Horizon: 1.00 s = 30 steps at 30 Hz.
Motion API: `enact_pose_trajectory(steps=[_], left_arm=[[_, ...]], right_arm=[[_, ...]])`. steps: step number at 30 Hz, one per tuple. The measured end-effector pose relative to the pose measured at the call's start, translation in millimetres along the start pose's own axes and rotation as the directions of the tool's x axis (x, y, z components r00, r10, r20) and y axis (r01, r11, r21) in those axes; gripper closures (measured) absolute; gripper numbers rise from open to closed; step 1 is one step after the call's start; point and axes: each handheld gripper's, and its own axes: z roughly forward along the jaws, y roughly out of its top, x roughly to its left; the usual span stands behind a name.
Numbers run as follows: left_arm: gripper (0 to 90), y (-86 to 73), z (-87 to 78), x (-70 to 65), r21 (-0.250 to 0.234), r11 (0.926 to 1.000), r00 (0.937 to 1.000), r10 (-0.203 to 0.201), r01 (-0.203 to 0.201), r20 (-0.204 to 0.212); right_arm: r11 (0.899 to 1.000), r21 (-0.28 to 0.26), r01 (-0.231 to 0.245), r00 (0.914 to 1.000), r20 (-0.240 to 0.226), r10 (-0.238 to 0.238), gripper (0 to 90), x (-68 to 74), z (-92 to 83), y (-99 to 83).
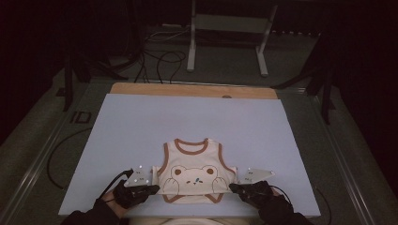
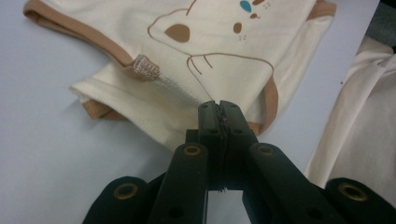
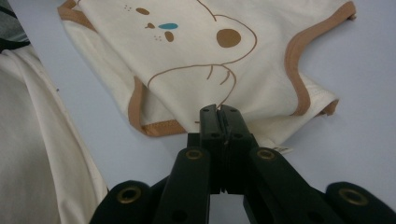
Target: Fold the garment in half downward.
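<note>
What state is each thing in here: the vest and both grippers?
vest: flat on the blue mat, bear print up, lower part folded, brown-trimmed hem lying over the front.
left gripper: jaws shut, pinching the vest's side.
right gripper: jaws shut, pinching the opposite side.

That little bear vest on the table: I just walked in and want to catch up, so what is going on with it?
A person holds a claw in each hand and is working the cream vest on the pale blue table. The left claw is shut on the vest's side near the bottom hem, and the right claw is shut on the opposite side. The vest lies face up, bear print showing, with its lower part folded under.
</note>
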Motion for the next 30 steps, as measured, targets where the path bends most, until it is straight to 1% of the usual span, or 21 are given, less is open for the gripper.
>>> enact_pose_trajectory(steps=[1,2,5,6,8,10,12,13,15,17,19,21,22,26,27,30], left_arm=[[89.8,0.0,0.0,0.0,0.0,1.0,1.0,0.0,0.0,0.0],[89.9,-2.7,1.6,-0.4,0.002,0.9999,0.9999,-0.01,0.01,0.005],[89.8,-5.7,3.6,0.0,0.008,0.9999,0.9999,-0.009,0.009,0.008],[89.8,-8.3,5.4,0.6,0.009,0.9998,0.9998,-0.017,0.017,0.015],[89.8,-9.4,6.0,0.5,0.012,0.9998,0.9998,-0.014,0.014,0.017],[89.7,-10.2,6.6,0.5,0.011,0.9997,0.9996,-0.021,0.02,0.021],[89.7,-11.1,8.0,-0.3,0.017,0.9997,0.9997,-0.017,0.016,0.017],[89.7,-11.6,8.7,-0.9,0.016,0.9997,0.9997,-0.018,0.017,0.018],[89.7,-13.5,10.7,-2.1,0.023,0.9997,0.9998,-0.013,0.013,0.014],[89.6,-14.8,12.0,-2.0,0.03,0.9993,0.9997,-0.022,0.021,0.012],[89.6,-16.2,14.3,-1.9,0.04,0.9989,0.9996,-0.025,0.025,0.01],[89.5,-16.6,15.0,-1.6,0.042,0.9987,0.9995,-0.028,0.027,0.012],[89.5,-16.8,15.5,-1.0,0.046,0.9987,0.9996,-0.025,0.024,0.012],[89.0,-17.7,16.0,-0.5,0.04,0.999,0.9997,-0.022,0.021,0.014],[89.0,-17.8,16.1,-0.8,0.038,0.9991,0.9997,-0.021,0.021,0.013],[88.6,-18.0,16.2,-0.7,0.038,0.9991,0.9997,-0.019,0.019,0.015]], right_arm=[[1.0,0.0,0.0,1.0,0.0,0.0,89.9,0.0,0.0,0.0],[1.0,0.005,-0.001,1.0,-0.004,0.001,89.9,0.5,1.1,-1.7],[1.0,0.009,-0.005,1.0,-0.008,0.005,89.9,0.6,2.1,-3.7],[1.0,0.013,-0.009,0.9999,-0.013,0.009,89.9,0.6,3.4,-5.6],[1.0,0.015,-0.009,0.9999,-0.015,0.009,89.9,0.2,3.8,-6.6],[1.0,0.016,-0.025,0.9995,-0.019,0.026,89.8,-0.8,5.7,-9.1],[1.0,0.018,-0.019,0.9996,-0.019,0.02,89.8,-1.4,6.6,-9.9],[0.999,0.021,-0.027,0.9995,-0.019,0.027,89.8,-0.4,7.7,-10.6],[0.999,0.029,-0.02,0.9995,-0.023,0.02,89.8,-0.2,8.1,-11.1],[0.999,0.043,-0.024,0.9994,-0.025,0.025,89.9,0.5,11.3,-13.0],[0.998,0.063,-0.01,0.9996,-0.026,0.012,89.8,1.0,13.6,-13.6],[0.998,0.062,-0.004,0.9995,-0.03,0.005,89.7,0.6,14.6,-14.0],[0.998,0.068,-0.013,0.9994,-0.03,0.015,89.7,0.6,15.3,-14.3],[0.998,0.068,-0.016,0.9994,-0.028,0.018,89.3,0.7,17.6,-16.0],[0.997,0.076,-0.006,0.9994,-0.033,0.009,89.1,0.5,18.0,-16.3],[0.997,0.073,-0.003,0.9993,-0.037,0.005,88.8,0.3,19.3,-17.3]])
